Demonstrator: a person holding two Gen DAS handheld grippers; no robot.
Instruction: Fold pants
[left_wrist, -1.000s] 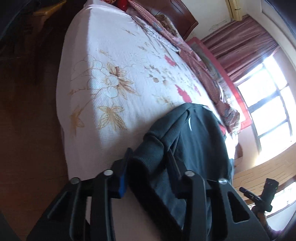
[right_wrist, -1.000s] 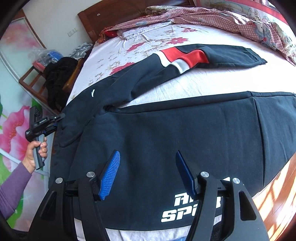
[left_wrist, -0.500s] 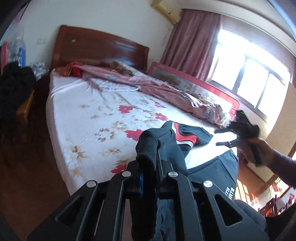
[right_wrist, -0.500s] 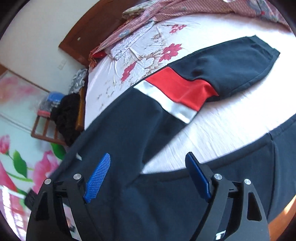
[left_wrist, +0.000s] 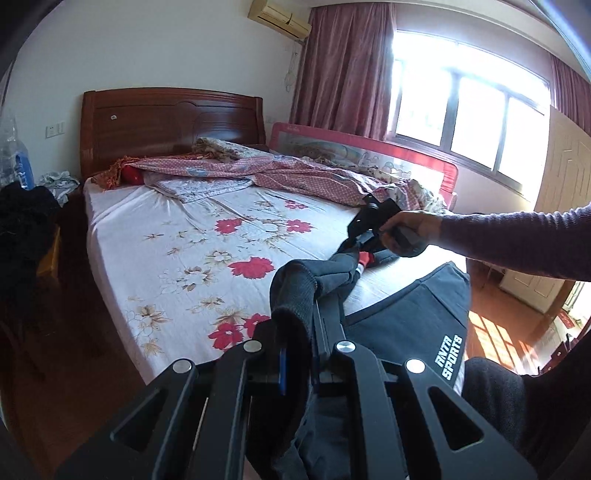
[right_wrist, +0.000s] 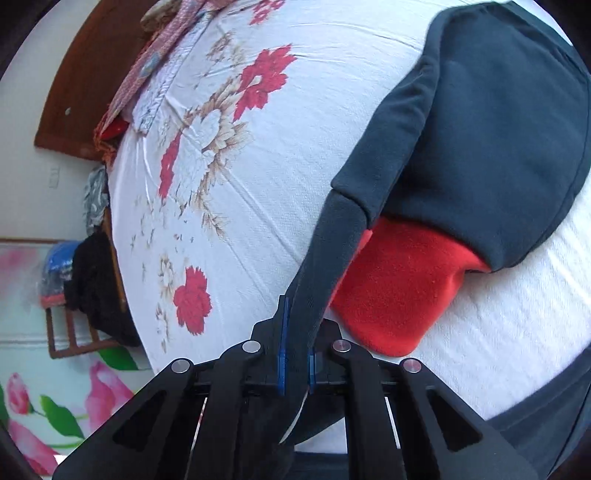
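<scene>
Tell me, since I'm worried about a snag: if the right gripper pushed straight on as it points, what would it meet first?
Probably the pants themselves: the right gripper is shut on a dark fold, and the red panel lies directly ahead on the sheet. Depth is unclear.

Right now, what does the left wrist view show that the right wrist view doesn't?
Only the left wrist view shows the window, the person's right hand and the ANTA SPORTS print. Only the right wrist view shows the red panel up close. Both show the dark pants on the floral bed sheet, with the left hand-held gripper and right hand-held gripper each shut on fabric.
</scene>
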